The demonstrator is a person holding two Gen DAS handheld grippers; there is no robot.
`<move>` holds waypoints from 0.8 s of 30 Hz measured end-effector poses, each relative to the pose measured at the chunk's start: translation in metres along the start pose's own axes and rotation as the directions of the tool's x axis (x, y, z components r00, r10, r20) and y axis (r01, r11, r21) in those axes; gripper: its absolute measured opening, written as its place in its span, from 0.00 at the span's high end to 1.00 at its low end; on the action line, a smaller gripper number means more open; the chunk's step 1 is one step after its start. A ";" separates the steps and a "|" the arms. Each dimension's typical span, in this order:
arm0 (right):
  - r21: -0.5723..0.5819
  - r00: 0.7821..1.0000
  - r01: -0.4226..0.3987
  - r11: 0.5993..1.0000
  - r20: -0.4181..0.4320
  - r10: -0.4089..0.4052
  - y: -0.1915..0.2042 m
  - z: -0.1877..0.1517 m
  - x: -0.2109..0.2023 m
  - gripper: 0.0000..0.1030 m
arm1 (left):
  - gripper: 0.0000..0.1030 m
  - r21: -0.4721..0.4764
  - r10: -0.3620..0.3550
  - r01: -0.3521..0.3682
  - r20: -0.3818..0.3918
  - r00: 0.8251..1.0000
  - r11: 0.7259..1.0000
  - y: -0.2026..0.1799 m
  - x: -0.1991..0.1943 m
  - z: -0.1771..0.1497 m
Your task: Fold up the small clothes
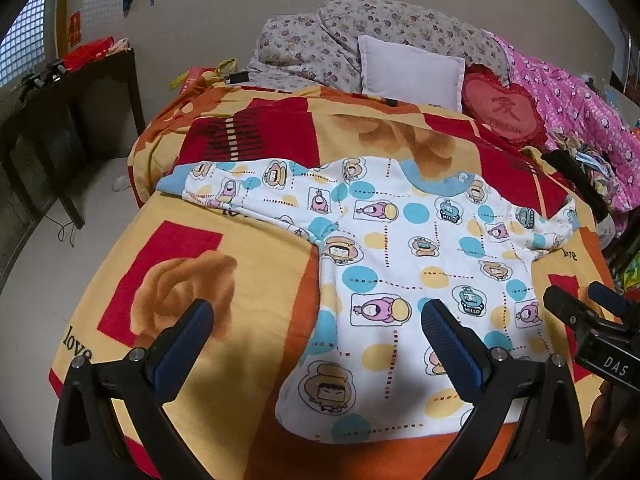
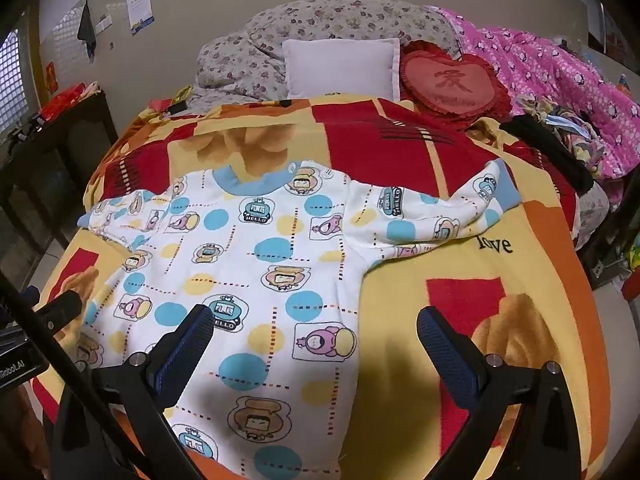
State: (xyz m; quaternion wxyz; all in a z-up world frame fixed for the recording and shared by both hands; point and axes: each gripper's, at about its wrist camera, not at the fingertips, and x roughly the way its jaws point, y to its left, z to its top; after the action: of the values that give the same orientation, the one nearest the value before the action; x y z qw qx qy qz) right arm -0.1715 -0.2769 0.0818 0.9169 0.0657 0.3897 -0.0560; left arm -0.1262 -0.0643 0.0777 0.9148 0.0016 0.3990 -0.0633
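Currently the shirt (image 1: 400,264) (image 2: 256,264) lies flat on the blanket (image 1: 200,264) (image 2: 460,256), front up, both sleeves spread out to the sides, blue collar toward the pillow (image 1: 412,70) (image 2: 342,68). Hem is nearest the cameras.

Left gripper (image 1: 318,332): jaws spread wide, grasping nothing. It hovers over the shirt's lower left edge; one finger sits above bare blanket, the other above the fabric.

Right gripper (image 2: 316,336): jaws likewise released, empty, over the lower right edge, one finger above the shirt, the other above blanket.

Heart cushion (image 1: 502,114) (image 2: 450,80) rests beside the pillow. Pink quilt (image 1: 580,120) (image 2: 540,72) is heaped at the right.
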 end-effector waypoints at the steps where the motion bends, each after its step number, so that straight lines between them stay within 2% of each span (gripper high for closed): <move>1: 0.000 1.000 -0.004 1.000 -0.002 0.004 0.000 0.000 0.001 0.00 | 0.00 0.004 0.007 -0.007 0.000 1.000 1.000 -0.001 0.001 0.000; 11: -0.017 1.000 -0.003 1.000 -0.021 0.003 0.004 -0.002 0.006 0.00 | 0.00 0.014 0.049 -0.049 -0.001 0.999 0.999 0.000 0.006 -0.002; 24: -0.046 0.999 0.002 0.999 -0.036 -0.004 0.011 -0.001 0.010 0.00 | 0.00 -0.009 0.043 -0.043 -0.015 0.999 0.999 0.006 0.010 -0.003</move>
State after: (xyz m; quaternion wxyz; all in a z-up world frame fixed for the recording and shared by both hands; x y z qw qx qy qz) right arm -0.1640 -0.2667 0.0748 0.9108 0.0449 0.4076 -0.0473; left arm -0.1209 -0.0594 0.0675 0.9129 0.0065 0.4061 -0.0417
